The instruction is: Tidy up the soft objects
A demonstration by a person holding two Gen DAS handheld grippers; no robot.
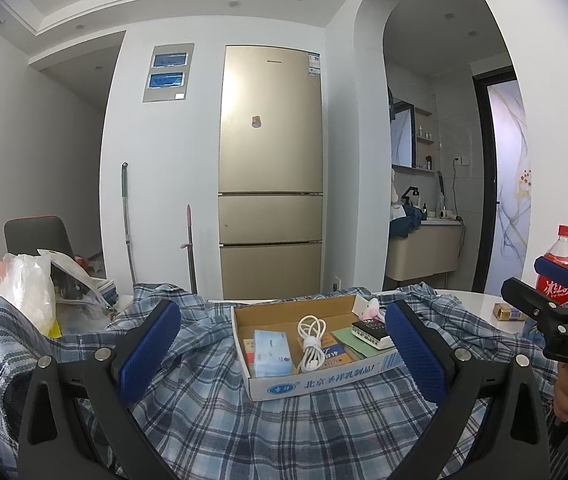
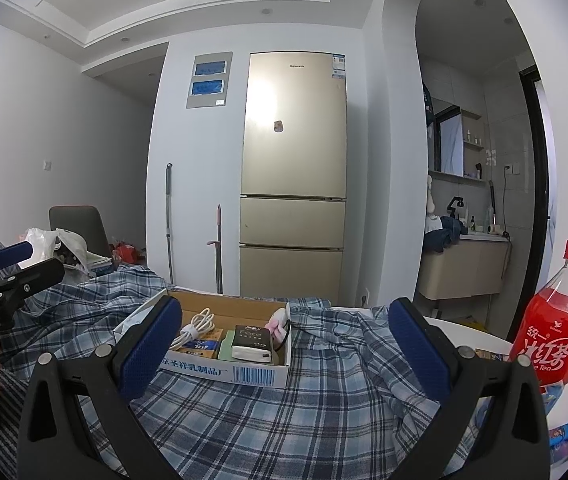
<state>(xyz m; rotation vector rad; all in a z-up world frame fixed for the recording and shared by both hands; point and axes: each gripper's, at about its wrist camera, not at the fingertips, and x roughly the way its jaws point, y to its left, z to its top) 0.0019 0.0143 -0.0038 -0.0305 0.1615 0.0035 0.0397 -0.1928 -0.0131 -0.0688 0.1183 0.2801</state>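
A blue plaid shirt (image 1: 267, 420) lies rumpled across the table and also shows in the right wrist view (image 2: 284, 412). A cardboard box (image 1: 324, 380) sits on it, holding a white cable (image 1: 311, 340), a blue tissue pack (image 1: 271, 350), a black-and-white tissue pack (image 2: 251, 342) and a small pink plush (image 2: 277, 325). My left gripper (image 1: 284, 352) is open above the shirt, its blue pads either side of the box. My right gripper (image 2: 284, 352) is open above the shirt, just right of the box. Neither holds anything.
A red iced tea bottle (image 2: 552, 336) stands at the right on the white table (image 1: 468, 300). A white plastic bag (image 1: 31, 288) and clutter sit at the left. A chair (image 1: 37, 236), a gold fridge (image 1: 271, 168) and two mop handles stand beyond.
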